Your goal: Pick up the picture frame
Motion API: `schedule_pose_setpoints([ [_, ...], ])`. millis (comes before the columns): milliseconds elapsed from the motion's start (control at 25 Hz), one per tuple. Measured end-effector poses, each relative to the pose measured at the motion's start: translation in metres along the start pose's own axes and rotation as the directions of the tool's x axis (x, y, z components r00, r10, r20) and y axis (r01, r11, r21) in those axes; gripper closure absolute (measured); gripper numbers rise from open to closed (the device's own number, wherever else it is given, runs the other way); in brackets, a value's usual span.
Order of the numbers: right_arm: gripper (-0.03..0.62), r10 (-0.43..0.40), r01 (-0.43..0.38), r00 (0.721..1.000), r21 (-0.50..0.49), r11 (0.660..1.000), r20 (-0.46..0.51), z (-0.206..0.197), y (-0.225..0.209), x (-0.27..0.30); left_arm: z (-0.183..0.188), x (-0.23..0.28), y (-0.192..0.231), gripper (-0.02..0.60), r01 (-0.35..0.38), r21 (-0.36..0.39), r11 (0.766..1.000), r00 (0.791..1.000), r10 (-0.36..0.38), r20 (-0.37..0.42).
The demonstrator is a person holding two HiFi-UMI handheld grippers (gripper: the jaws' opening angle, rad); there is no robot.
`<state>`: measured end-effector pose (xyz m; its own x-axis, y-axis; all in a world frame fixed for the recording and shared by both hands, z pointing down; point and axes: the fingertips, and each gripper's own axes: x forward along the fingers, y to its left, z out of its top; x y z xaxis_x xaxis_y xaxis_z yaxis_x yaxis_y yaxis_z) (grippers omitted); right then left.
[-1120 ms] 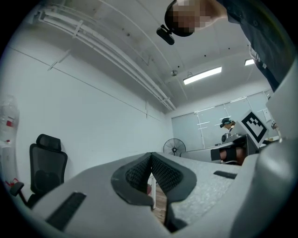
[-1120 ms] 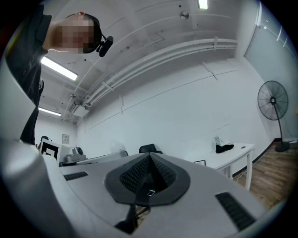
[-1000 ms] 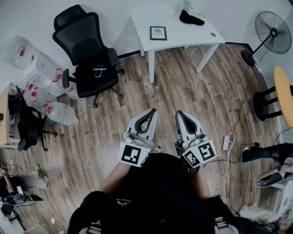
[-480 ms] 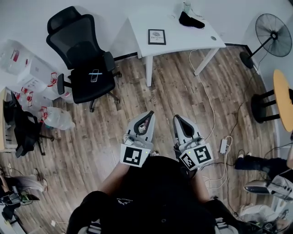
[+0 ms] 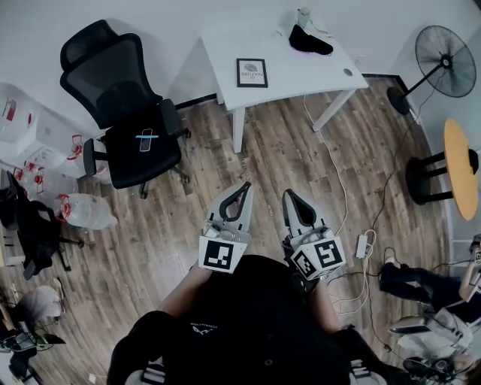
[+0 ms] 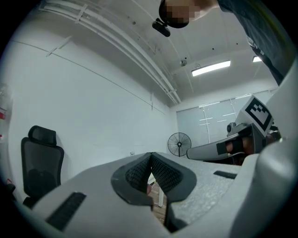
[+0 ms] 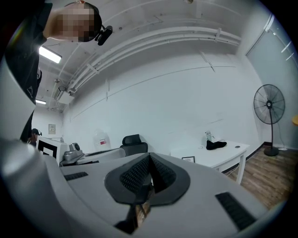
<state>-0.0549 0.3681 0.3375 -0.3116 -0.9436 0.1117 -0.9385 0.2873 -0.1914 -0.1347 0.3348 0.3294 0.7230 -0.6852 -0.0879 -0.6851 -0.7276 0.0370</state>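
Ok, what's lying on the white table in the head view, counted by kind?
Black-framed rectangular picture frame: 1
Black crumpled cloth-like item: 1
Small pale upright item, kind unclear: 1
Total on the white table: 3

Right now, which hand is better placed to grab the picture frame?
Probably left. Both grippers are far from the white table, fingers shut, but in the head view the left gripper lines up almost straight with the picture frame; the right gripper sits further aside.
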Motion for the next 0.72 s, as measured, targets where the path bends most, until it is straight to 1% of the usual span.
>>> schedule_pose_setpoints([
  [120, 0.595, -0.036, 0.036, 0.999, 0.003, 0.999, 0.005, 0.003, -0.011, 0.023, 0.000, 0.019, 0.019, 0.575, 0.014, 0.013, 1.000, 1.000, -0.014, 0.001],
  [280, 0.595, -0.068, 0.068, 0.998, 0.003, 0.998, 0.002, 0.000, -0.020, 0.047, -0.002, 0.037, 0.045, 0.575, -0.011, 0.023, 1.000, 1.000, 0.011, 0.005],
  [480, 0.595, -0.075, 0.075, 0.997, -0.006, 0.997, -0.011, -0.003, -0.021, 0.075, -0.006, 0.053, 0.067, 0.575, -0.005, 0.019, 1.000, 1.000, 0.005, 0.003],
  [720, 0.595, -0.052, 0.052, 0.998, -0.004, 0.999, -0.026, -0.002, -0.020, 0.094, -0.006, 0.060, 0.085, 0.575, -0.030, 0.036, 0.999, 1.000, 0.030, 0.000],
])
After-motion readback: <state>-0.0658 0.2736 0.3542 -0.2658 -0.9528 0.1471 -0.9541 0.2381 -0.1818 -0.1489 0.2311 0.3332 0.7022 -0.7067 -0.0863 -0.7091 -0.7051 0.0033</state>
